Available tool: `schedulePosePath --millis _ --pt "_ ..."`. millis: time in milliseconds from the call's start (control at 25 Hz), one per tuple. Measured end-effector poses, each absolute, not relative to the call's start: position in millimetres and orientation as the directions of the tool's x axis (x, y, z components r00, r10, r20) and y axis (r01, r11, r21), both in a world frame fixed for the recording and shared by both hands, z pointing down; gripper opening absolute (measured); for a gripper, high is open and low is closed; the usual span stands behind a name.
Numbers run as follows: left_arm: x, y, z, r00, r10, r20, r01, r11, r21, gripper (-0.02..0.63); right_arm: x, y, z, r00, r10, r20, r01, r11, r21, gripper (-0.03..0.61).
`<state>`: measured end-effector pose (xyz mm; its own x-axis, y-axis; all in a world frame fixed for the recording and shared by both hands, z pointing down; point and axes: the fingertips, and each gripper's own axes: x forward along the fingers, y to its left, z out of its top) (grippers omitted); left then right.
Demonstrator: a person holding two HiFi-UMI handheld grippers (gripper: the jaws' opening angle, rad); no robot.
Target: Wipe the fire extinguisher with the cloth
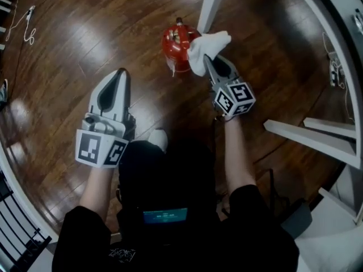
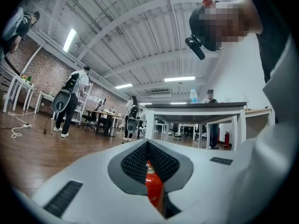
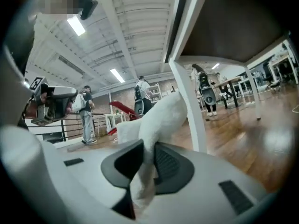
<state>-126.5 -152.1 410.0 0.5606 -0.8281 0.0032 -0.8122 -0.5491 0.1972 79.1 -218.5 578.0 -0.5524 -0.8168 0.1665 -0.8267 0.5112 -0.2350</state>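
Head view: red fire extinguisher stands upright on the wood floor, right beside the foot of a white table leg. Right gripper is clamped on a white cloth; the cloth bunches out past the tips & lies against the extinguisher's upper right side, partly covering it. Left gripper is held well apart from the extinguisher, on its left, tips pointing fwd over bare floor.

Right gripper view: jaws of the right gripper pinch a fold of the cloth, w/ the rest standing up beyond them & the table leg behind.

Left gripper view: left gripper has its jaws together at the tips, nothing btwn them; the extinguisher shows as a red strip thru the slit lower down. People stand among tables in the bkgd.
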Motion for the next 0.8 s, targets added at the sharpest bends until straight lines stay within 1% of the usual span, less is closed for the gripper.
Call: schedulePosePath --millis 120,240,320,440,520,560,600,720,760,800 --pt "-127.8 -149.9 436.7 0.554 -0.832 0.027 -0.821 -0.540 0.184 0.000 63.4 -226.6 596.9 -0.568 -0.805 0.175 -0.822 0.540 -0.182 0.074" --pt "-130.8 -148.5 449.8 0.541 -0.840 0.038 -0.830 -0.525 0.190 0.000 58.7 -222.1 628.0 -0.540 -0.817 0.204 -0.841 0.513 -0.172 0.074" --pt "-132.8 -146.9 452.4 0.533 -0.845 0.043 -0.837 -0.520 0.173 0.000 51.1 -215.9 677.3 -0.530 -0.803 0.274 -0.848 0.495 -0.191 0.074" --pt "-134.8 -143.4 451.9 0.528 -0.848 0.044 -0.844 -0.517 0.144 0.000 43.8 -209.7 775.2 -0.506 -0.743 0.439 -0.863 0.433 -0.261 0.074" --pt "-138.8 -142.7 449.0 0.520 -0.853 0.039 -0.849 -0.511 0.134 0.000 44.4 -204.8 807.6 -0.492 -0.705 0.512 -0.871 0.409 -0.274 0.074" --pt "-141.2 -143.1 447.7 0.515 -0.856 0.035 -0.851 -0.507 0.136 0.000 45.1 -202.4 802.1 -0.493 -0.708 0.506 -0.870 0.413 -0.270 0.074" --pt "-143.4 -143.3 446.9 0.512 -0.859 0.032 -0.853 -0.503 0.141 0.000 45.1 -199.1 782.1 -0.502 -0.728 0.468 -0.865 0.424 -0.268 0.074" --pt "-145.3 -141.4 446.9 0.510 -0.860 0.028 -0.853 -0.501 0.143 0.000 37.2 -177.7 679.3 -0.548 -0.802 0.240 -0.831 0.487 -0.268 0.074" --pt "-145.0 -141.4 447.7 0.509 -0.860 0.027 -0.854 -0.501 0.144 0.000 31.1 -171.1 648.7 -0.559 -0.811 0.175 -0.820 0.509 -0.261 0.074" --pt "-145.3 -141.7 448.6 0.505 -0.862 0.026 -0.855 -0.497 0.148 0.000 22.9 -167.6 627.7 -0.566 -0.813 0.136 -0.814 0.526 -0.247 0.074"
